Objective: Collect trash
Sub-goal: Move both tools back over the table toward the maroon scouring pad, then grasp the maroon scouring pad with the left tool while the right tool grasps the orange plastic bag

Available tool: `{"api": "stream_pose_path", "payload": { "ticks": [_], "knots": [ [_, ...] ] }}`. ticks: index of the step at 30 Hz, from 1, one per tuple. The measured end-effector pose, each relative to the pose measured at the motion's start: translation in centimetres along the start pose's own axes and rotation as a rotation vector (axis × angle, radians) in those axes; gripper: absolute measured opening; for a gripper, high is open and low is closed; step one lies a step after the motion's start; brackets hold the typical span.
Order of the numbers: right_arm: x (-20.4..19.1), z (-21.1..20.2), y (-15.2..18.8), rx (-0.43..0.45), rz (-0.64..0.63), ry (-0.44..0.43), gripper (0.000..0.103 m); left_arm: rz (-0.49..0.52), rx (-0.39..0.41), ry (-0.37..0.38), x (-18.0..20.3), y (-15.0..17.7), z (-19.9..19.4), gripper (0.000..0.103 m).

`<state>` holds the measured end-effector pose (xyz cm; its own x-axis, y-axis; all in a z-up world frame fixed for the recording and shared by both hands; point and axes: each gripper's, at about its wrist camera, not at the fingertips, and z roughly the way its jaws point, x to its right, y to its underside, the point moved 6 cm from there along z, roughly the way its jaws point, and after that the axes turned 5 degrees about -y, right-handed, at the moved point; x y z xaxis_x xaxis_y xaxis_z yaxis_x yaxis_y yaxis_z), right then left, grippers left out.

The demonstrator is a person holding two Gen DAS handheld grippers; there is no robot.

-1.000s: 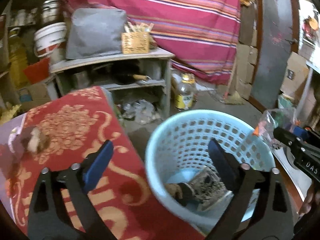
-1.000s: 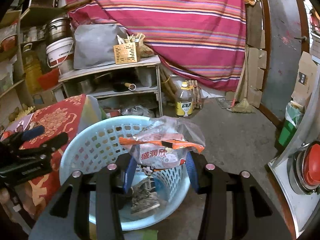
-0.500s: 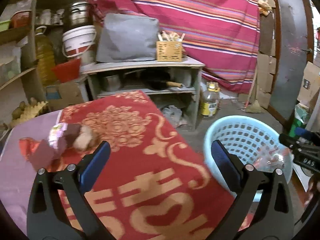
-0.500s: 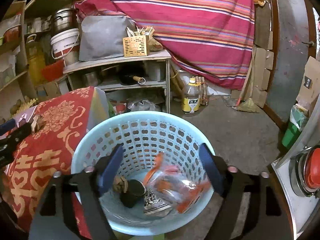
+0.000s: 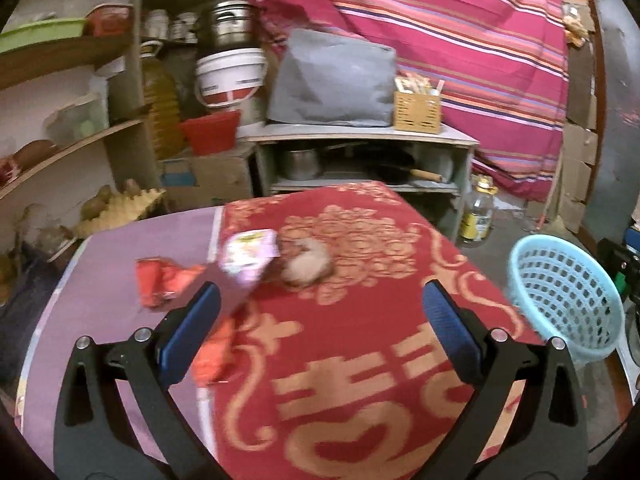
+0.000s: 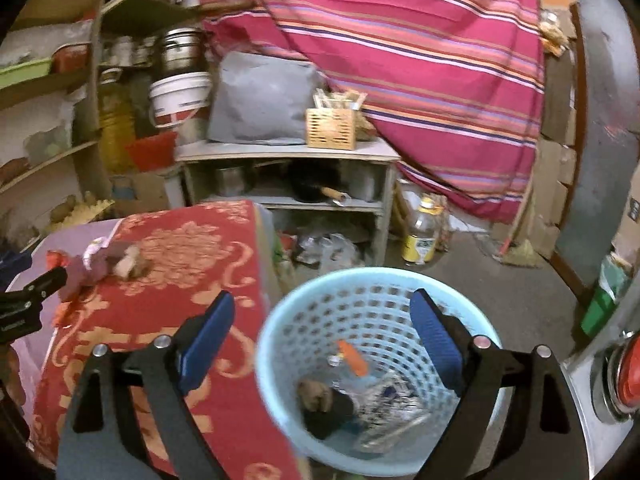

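Left gripper (image 5: 320,308): jaws stood wide apart and empty above the red cloth (image 5: 360,360), low in the frame.
Right gripper (image 6: 322,320): jaws spread wide, nothing held, over the basket (image 6: 280,380) at lower centre.
Trash on table: pink wrapper (image 5: 249,256), red wrapper (image 5: 162,282) and brown lump (image 5: 306,266) lay at centre left, just beyond the left jaw.
Basket contents: clear bag (image 6: 384,404) and dark scraps at the bottom.
Edges: basket touched the table's right edge.
Open room: bare floor (image 6: 500,292) right of the basket.

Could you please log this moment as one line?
left gripper: open, empty | right gripper: open, empty | basket: holds trash | wrappers: on table
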<state>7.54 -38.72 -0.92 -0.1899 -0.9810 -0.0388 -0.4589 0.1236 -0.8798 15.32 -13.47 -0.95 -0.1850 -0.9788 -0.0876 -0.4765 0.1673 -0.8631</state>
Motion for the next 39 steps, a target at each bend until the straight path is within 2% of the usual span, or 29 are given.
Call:
{"api": "stream_pose_path", "payload": {
  "ticks": [7,13,17,21,30,37,39],
  "knots": [
    [-6.2,1.6,0.0,-0.018,-0.064,-0.072,0.087,-0.062,-0.045,-0.074,-6.9,1.2,1.6,0.097],
    [-10.1,3.7,0.4,-0.049,-0.108,-0.109,0.087,-0.036,-0.088,-0.137,-10.6,2.6,3.5,0.097],
    [-11.8,5.1,0.5,-0.071,-0.109,-0.126,0.087,-0.04,-0.123,-0.148,-12.1,3.5,5.0,0.097],
    [-13.2,6.3,0.7,-0.089,-0.117,-0.142,0.087,-0.056,-0.157,-0.136,-12.9,4.2,6.7,0.097],
    [-14.3,8.9,0.9,-0.134,-0.146,-0.125,0.087,-0.005,-0.199,-0.111,-11.1,4.3,10.3,0.097],
    [-14.6,10.3,1.2,-0.164,-0.121,-0.14,0.087,-0.071,-0.239,-0.054,-11.9,4.4,12.1,0.097],
    [-14.8,10.6,1.3,-0.169,-0.128,-0.139,0.087,-0.098,-0.265,-0.015,-12.2,4.8,12.7,0.097]
  ]
}}
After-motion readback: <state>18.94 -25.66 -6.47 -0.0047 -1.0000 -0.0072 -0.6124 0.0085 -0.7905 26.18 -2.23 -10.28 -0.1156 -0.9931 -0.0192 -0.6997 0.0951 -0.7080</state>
